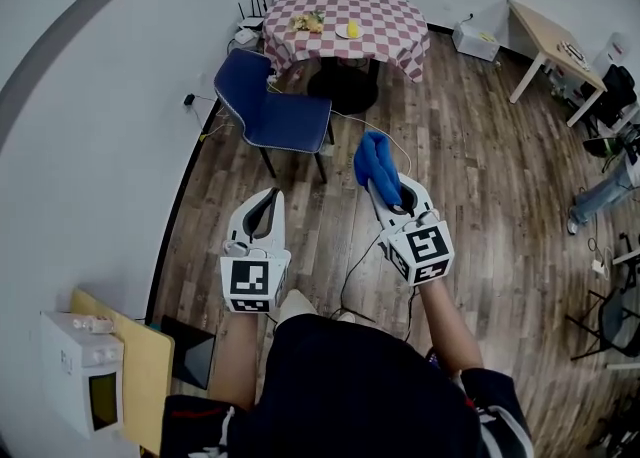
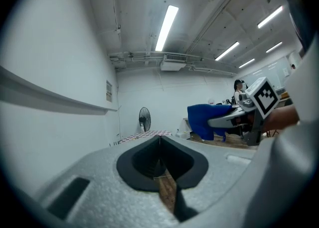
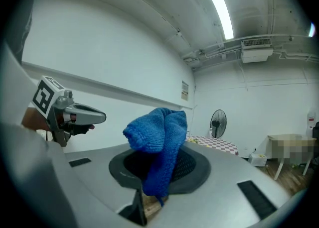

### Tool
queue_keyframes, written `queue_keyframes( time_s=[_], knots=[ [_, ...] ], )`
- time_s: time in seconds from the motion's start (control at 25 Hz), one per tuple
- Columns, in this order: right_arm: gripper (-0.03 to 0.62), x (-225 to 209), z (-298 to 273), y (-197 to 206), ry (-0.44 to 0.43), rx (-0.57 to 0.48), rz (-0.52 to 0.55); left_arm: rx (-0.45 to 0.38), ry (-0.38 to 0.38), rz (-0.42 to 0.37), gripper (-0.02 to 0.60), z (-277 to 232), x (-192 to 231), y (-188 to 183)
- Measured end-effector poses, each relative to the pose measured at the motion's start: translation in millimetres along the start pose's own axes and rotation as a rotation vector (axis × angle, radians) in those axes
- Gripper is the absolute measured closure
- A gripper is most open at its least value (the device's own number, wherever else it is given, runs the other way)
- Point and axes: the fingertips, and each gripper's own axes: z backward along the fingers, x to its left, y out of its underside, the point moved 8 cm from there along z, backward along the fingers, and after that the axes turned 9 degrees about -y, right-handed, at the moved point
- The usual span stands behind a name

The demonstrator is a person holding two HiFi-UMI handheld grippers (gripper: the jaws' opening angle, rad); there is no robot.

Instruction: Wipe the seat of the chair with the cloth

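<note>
Head view takes in the floor layout that the gripper views miss: one blue chair [image 1: 285, 116] stands far ahead by the left wall, its seat bare. It is just left of and nearer than one round table [image 1: 345, 16] under a red-and-white checked cover. Two grippers are held out level on the near side, well apart from the chair. The left gripper [image 1: 267, 198] is empty, and the left gripper view shows its jaws pressed together with nothing between them. The right gripper [image 1: 388, 194] carries the one blue cloth [image 1: 375, 166]. Only the right gripper view shows how: the jaws clamp the cloth's middle, a bunched fold rising above them and a tail hanging below. Both gripper views also show one standing fan [image 3: 217, 121] beyond the table, which the head view cuts off at its top edge. Between the grippers and the chair lies wood floor crossed by a thin white cable [image 1: 392, 138]. At near left a white appliance [image 1: 85, 371] sits on a wooden top, a light wooden desk [image 1: 545, 31] stands at far right, and a person's leg [image 1: 603, 194] shows at the right edge.
</note>
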Motion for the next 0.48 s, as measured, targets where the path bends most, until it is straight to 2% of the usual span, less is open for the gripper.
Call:
queue_keyframes(
  time_s=[0.32,0.48],
  knots=[
    [0.528,-24,-5,6,0.000,0.012,-0.016,-0.002,0.015,-0.022,0.565,-28,-10,-7],
    [0.528,-35,-25,9,-0.001,0.016,-0.019,0.006,0.017,-0.039,0.565,-51,-1,-5]
  ],
)
